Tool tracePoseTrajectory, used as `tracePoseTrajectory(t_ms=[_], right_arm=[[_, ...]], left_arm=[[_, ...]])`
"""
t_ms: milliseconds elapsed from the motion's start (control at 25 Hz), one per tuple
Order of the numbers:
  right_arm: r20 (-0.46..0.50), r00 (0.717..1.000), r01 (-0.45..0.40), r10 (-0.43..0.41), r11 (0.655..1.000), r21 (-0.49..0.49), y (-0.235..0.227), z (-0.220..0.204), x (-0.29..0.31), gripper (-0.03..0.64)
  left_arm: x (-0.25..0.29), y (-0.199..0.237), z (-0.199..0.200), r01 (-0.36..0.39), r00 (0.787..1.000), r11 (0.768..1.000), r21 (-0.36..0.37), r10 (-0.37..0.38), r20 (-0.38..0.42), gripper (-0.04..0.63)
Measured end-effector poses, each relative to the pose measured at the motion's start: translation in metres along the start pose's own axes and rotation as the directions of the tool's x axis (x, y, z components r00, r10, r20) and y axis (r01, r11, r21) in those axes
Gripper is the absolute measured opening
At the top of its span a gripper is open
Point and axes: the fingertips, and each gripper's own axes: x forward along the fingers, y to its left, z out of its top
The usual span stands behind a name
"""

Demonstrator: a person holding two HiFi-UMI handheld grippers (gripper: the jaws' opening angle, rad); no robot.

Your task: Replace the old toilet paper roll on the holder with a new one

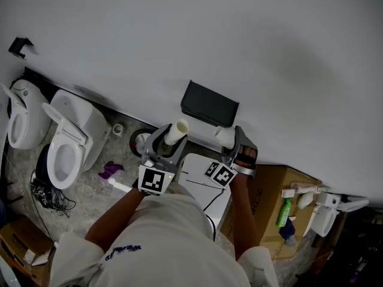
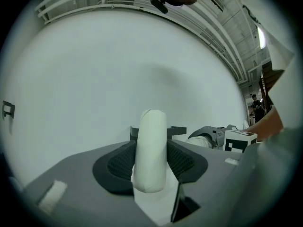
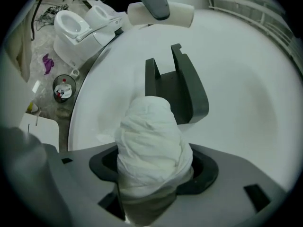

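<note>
Two rolls were logged, one in each hand-held gripper, with one empty holder (image 1: 209,104).

Item 1: old roll core (image 1: 178,129). A bare pale tube was clamped between the pads of the left hand-held gripper (image 2: 151,141). It stood crosswise to the jaws and was held off to the left of the holder, apart from it.

Item 2: new roll (image 3: 150,141). A full white roll with crumpled outer sheets was grasped by the right hand-held gripper (image 3: 154,167), whose jaws were spread wide on its bulk.

Item 3: holder. A dark bracket with two short arms was fixed to the white wall (image 1: 179,34), above the wall's bottom edge, and nothing was carried on it.

Relation noted: in the right gripper view the holder lay straight ahead of the new roll, just beyond it and not touching. The right hand was judged the nearer to the holder. The roll's long axis ran across the jaws. Whether that axis was lined up with the gap between the bracket's arms could not be told.

Judgement entered: removal was taken as done, and fitting the new roll as the step in hand.
</note>
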Motion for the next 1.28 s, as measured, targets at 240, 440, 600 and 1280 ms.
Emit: tracePoseTrajectory(t_ms=[240,440,600,1280], right_arm=[[-0.005,1.0,0.026,-0.026,0.999,-0.028,-0.001,0.003,0.01,0.308],[0.03,0.999,0.021,-0.02,0.998,-0.064,0.002,0.02,0.014,0.308],[0.06,0.998,0.031,-0.025,0.994,-0.105,0.006,0.03,0.019,0.302],[0.135,0.988,0.082,-0.071,0.994,-0.074,0.011,0.055,0.025,0.296]], left_arm=[[-0.002,0.006,0.0,-0.009,1.0,1.0,0.001,0.009,-0.006,0.202],[-0.004,0.007,0.0,-0.01,1.0,1.0,0.011,0.01,-0.01,0.202],[-0.006,0.008,-0.002,-0.012,1.0,1.0,0.002,0.012,-0.013,0.202],[-0.002,0.003,-0.008,0.006,0.999,1.0,-0.002,-0.006,-0.033,0.202]])
